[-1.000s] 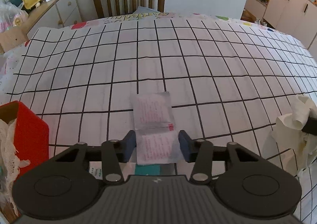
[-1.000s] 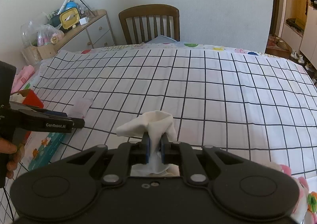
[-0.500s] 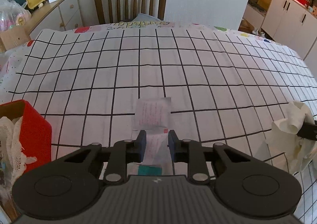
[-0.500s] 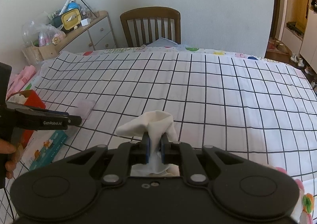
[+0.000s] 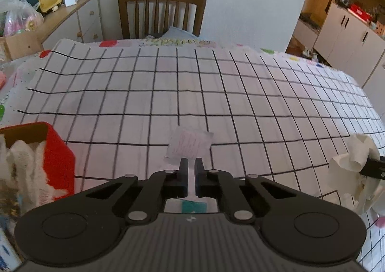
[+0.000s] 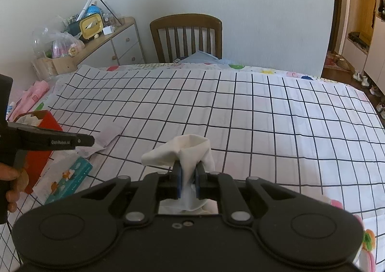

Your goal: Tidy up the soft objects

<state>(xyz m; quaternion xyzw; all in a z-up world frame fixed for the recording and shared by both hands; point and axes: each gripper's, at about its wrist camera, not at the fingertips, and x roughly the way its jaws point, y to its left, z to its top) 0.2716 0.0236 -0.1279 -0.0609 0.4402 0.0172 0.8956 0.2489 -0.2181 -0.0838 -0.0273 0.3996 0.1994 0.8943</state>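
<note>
A thin, see-through packet with pink print [image 5: 190, 146] lies over the checked tablecloth [image 5: 240, 93]. My left gripper [image 5: 191, 163] is closing on the packet's near edge, and its pads pinch it. In the right wrist view the packet [image 6: 101, 142] hangs crumpled from the left gripper's tip [image 6: 92, 140]. My right gripper [image 6: 189, 168] is shut on a bunched white cloth [image 6: 185, 149], held just above the table. That cloth [image 5: 353, 161] also shows at the right edge of the left wrist view.
A red box [image 5: 57, 158] holding white lacy fabric [image 5: 21, 166] stands at the near left. A teal tissue pack [image 6: 69, 175] lies below the left gripper. A wooden chair [image 5: 161, 14] stands at the table's far side, with a cluttered dresser [image 5: 72, 19] to its left.
The left gripper's jaws went from wide apart to pinched on the packet, and its near end has lifted. The right gripper kept still with the cloth.
</note>
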